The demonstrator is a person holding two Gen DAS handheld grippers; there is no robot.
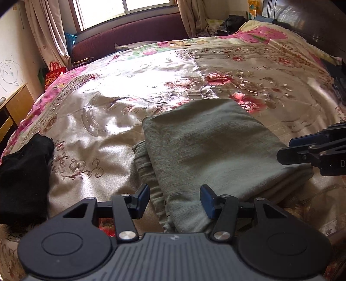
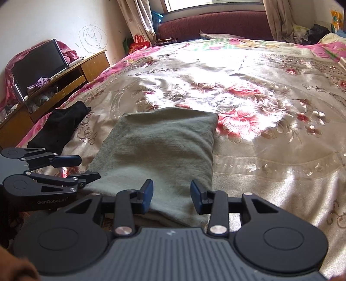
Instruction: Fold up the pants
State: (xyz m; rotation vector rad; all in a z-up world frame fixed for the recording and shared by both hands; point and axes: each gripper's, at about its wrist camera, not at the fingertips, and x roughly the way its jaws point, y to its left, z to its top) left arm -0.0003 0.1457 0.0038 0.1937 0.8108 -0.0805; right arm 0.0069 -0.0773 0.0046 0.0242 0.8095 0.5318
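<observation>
lying folded into a thick rectangle, the grey-green pants (image 2: 160, 149) rest on the flowered satin bedspread (image 2: 270, 134), near the bed's closer edge. the left hand-held gripper (image 1: 174, 200) hovers over the near left corner of the bundle, its blue-padded jaws standing apart with nothing pinched; the loose layered edges of the cloth show just beyond and between its fingers. the right hand-held gripper (image 2: 172, 197) sits just beside it, at the near right part of the same edge, jaws also parted, the pads clear of the fabric below them as far as can be told. each one shows in the other's side view, close together at the pants' near edge. beyond the left hand-held gripper and off to its left lies a dark black garment (image 1: 23, 173), well apart from the pants. farther ahead of both, sunlight falls on the bedspread below a window (image 1: 127, 8), with a dark red sofa (image 1: 129, 35) beneath it.
</observation>
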